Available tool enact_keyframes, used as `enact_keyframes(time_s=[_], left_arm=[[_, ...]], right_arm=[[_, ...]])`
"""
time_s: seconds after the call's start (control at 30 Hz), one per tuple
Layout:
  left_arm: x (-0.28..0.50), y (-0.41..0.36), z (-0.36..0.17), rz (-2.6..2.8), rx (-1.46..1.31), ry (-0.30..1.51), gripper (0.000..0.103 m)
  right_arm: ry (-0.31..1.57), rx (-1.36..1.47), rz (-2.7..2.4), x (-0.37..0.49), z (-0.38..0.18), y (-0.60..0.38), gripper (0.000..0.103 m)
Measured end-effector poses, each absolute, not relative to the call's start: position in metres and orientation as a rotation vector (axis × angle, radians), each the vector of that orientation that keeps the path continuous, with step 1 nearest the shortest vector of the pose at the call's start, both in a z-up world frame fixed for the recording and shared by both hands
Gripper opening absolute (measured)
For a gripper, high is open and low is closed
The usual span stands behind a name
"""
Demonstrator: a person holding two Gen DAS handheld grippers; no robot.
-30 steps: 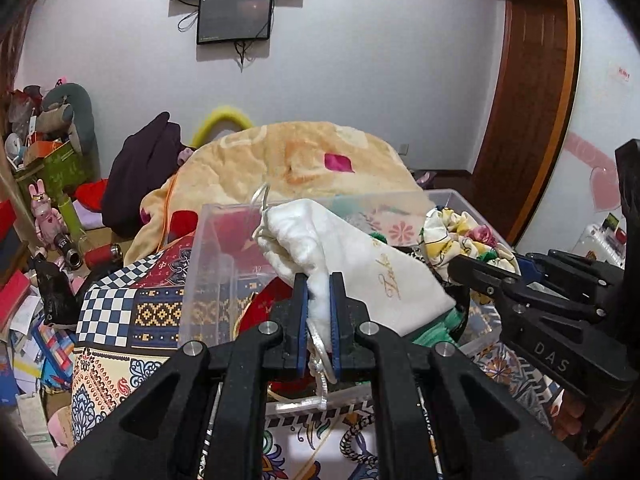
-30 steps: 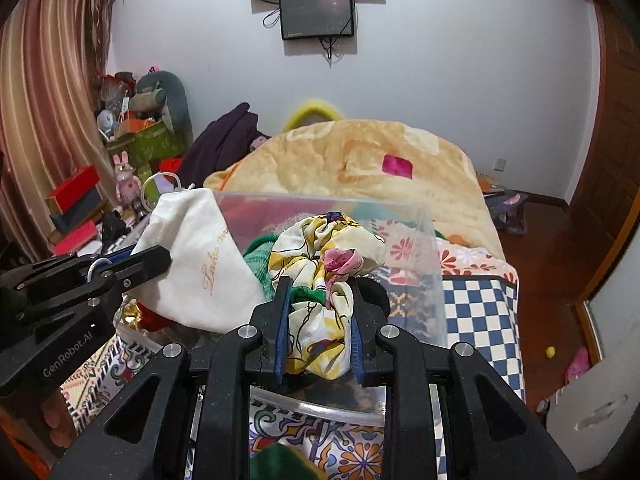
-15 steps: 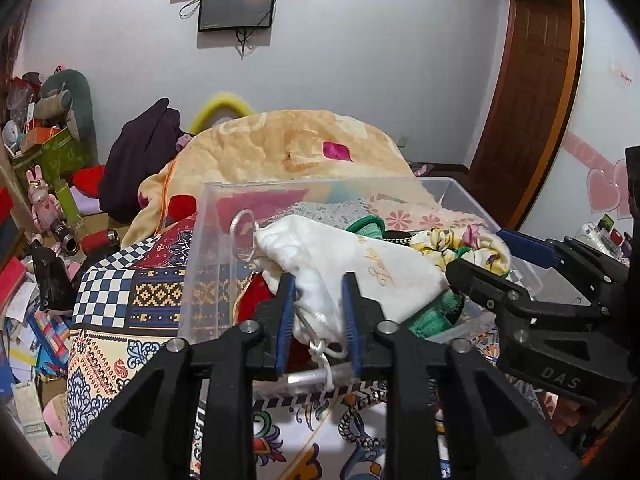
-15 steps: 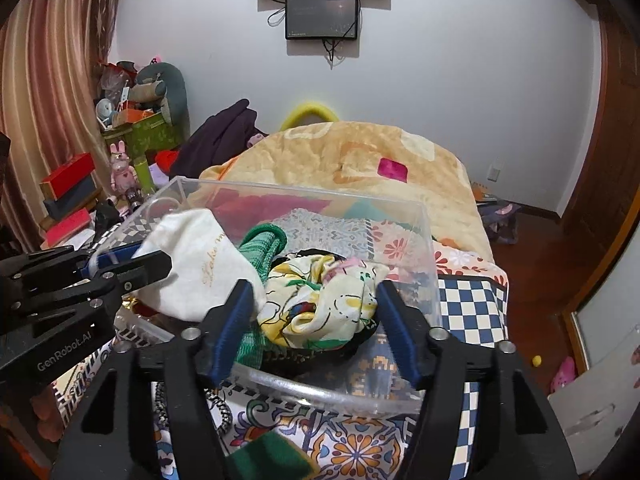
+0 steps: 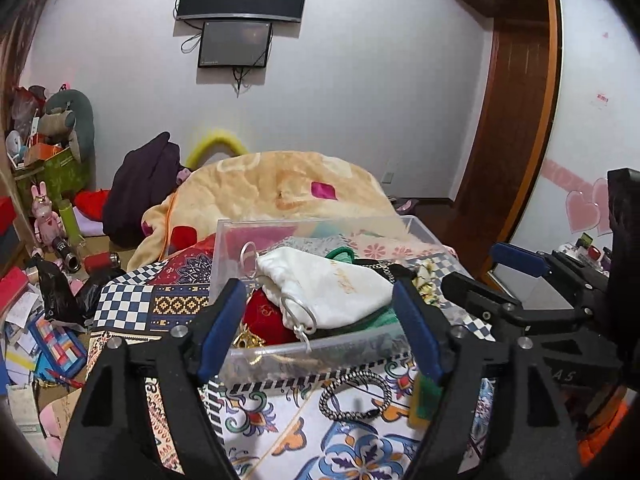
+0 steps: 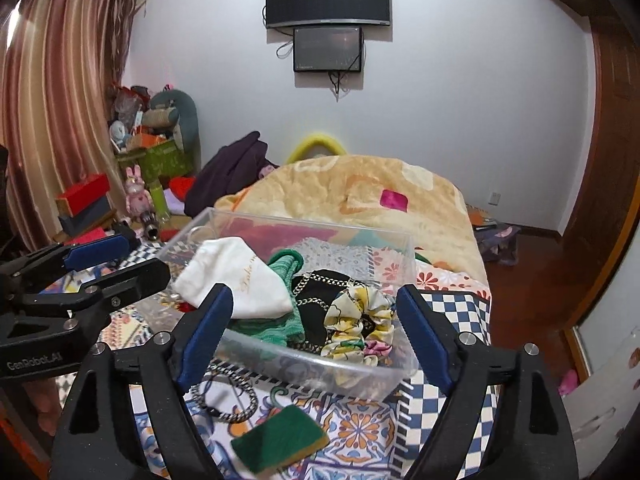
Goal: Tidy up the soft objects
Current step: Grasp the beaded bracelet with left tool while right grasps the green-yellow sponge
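Now both tongs stand wide and empty, their jaws having just been opening: the left tongs (image 5: 320, 320) have let go of the white drawstring pouch (image 5: 332, 288), and the right tongs (image 6: 312, 332) have let go of the floral scrunchie (image 6: 360, 316). Both soft things lie inside the clear plastic bin (image 6: 304, 356) on the patterned bedspread (image 5: 360, 440), the pouch toward 10 o'clock of the bin in the right wrist view, the scrunchie toward 4 o'clock, with a green knit piece (image 6: 284, 272) and a black item with a chain between them. The drop-off step looks finished.

Outside the bin, at 6 o'clock below its near wall, lie a green sponge-like pad (image 6: 280, 440) and a braided bracelet (image 5: 356, 396). Judging by the task, the next move calls for backing either tongs clear of the rim, lowering over the pad, and closing gently on its edge, since it lies flat on the cloth.
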State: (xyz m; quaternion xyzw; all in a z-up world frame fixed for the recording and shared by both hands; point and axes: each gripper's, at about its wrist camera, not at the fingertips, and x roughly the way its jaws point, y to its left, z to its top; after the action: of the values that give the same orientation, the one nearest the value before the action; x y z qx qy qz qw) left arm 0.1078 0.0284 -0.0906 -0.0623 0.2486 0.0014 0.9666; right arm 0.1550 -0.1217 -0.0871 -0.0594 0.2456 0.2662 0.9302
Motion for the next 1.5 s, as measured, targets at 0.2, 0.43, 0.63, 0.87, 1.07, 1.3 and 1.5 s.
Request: enact_keyframes(time_s=[0.2,0.43,0.63,0.87,1.07,1.3,1.5], left_arm=[[0.094,0.026,-0.101,0.007,-0.107,0.532,0.082],[0.094,0.031,-0.138,0.03,-0.12,0.639,0.082],[0.11,0.032,-0.168,0.042,-0.131,0.735,0.065],[0.126,0.024,-0.186,0.016,-0.136,0.815,0.041],[0.132,0.02,-0.192,0.002,-0.128,0.847,0.025],[0.129,0.01,-0.193,-0.017,-0.1,0.836,0.007],[0.107,0.009,-0.181,-0.018,-0.098,0.785,0.006]], right_arm=[[0.53,-0.105,0.56,0.142,-0.099,-0.129,0.083],[0.657,-0.083,0.566,0.139,-0.138,-0.125,0.083],[0.763,-0.078,0.564,0.147,-0.17,-0.116,0.082],[0.806,-0.06,0.615,0.143,-0.177,-0.117,0.065],[0.796,-0.069,0.627,0.137,-0.176,-0.121,0.053],[0.767,-0.071,0.607,0.128,-0.172,-0.133,0.047],[0.721,-0.057,0.596,0.123,-0.156,-0.146,0.047]])
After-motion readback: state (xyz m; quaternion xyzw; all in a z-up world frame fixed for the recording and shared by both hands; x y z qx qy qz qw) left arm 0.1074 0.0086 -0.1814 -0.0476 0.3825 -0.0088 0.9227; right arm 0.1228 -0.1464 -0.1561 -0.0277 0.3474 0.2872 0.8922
